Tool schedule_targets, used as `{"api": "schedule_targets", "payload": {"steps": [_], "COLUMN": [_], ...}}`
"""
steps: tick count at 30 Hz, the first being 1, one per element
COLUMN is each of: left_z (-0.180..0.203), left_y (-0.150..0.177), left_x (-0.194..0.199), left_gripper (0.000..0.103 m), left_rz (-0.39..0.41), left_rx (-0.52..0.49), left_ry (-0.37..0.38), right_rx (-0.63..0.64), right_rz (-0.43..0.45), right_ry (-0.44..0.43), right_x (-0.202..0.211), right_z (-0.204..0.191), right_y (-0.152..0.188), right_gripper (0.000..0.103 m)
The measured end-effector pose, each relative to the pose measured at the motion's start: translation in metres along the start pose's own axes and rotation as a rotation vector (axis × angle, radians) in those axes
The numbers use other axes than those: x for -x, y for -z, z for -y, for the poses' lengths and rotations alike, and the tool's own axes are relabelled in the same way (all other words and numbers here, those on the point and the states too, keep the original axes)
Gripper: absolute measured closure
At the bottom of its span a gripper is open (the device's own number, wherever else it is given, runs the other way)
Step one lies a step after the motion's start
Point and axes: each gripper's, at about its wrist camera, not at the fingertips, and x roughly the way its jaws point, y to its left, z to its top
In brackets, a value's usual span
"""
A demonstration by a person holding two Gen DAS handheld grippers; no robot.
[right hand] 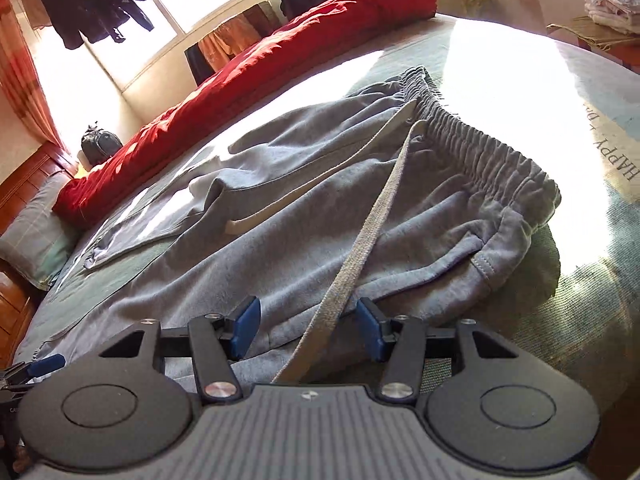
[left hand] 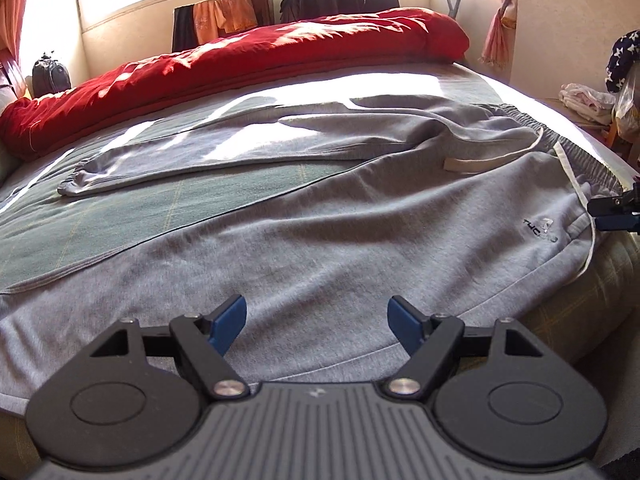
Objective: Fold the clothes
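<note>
Grey cotton sweatpants [left hand: 320, 208] lie spread on the bed [left hand: 120, 224], legs apart. Left tongs [left hand: 318, 322] gape wide over the near leg, gripping nothing. Right tongs [right hand: 308, 326] gape wide at the waistband side, straddling the pale flat drawstring [right hand: 360, 248]; contact possibly, unclear.

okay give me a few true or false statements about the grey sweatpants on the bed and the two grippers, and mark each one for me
1. The grey sweatpants lie spread on the bed. True.
2. The left gripper is clamped on the fabric. False: its jaws stand open, holding nothing.
3. A red quilt lies along the far side of the bed. True.
4. The drawstring is tucked out of sight. False: it runs down between the fingers of the right gripper.
5. The right gripper is open. True.
</note>
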Motion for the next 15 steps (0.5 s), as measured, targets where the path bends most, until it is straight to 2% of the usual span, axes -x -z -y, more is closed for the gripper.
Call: {"api": "schedule_targets", "payload": {"steps": [7,12,15], "left_z": [0.000,-0.004,-0.007], "left_y": [0.002,0.005,0.007], "left_x": [0.000,0.001,0.000], "left_gripper": [0.025,0.025,0.025], "left_rz": [-0.016,-0.019,-0.016], "left_rx": [0.004,0.019,0.027], "left_ry": [-0.002,-0.002,0.012], "right_rx": [-0.107,-0.101,-0.059], "right_rz": [-0.055,-0.111,-0.158], "right_ry": [-0.137,-0.267,-0.294], "right_x": [-0.018,-0.024,-0.034], "right_z": [0.013,-0.004,-0.021], "right_y": [0.007,0.014,0.024], "right_gripper": [0.044,0.043,0.043]}}
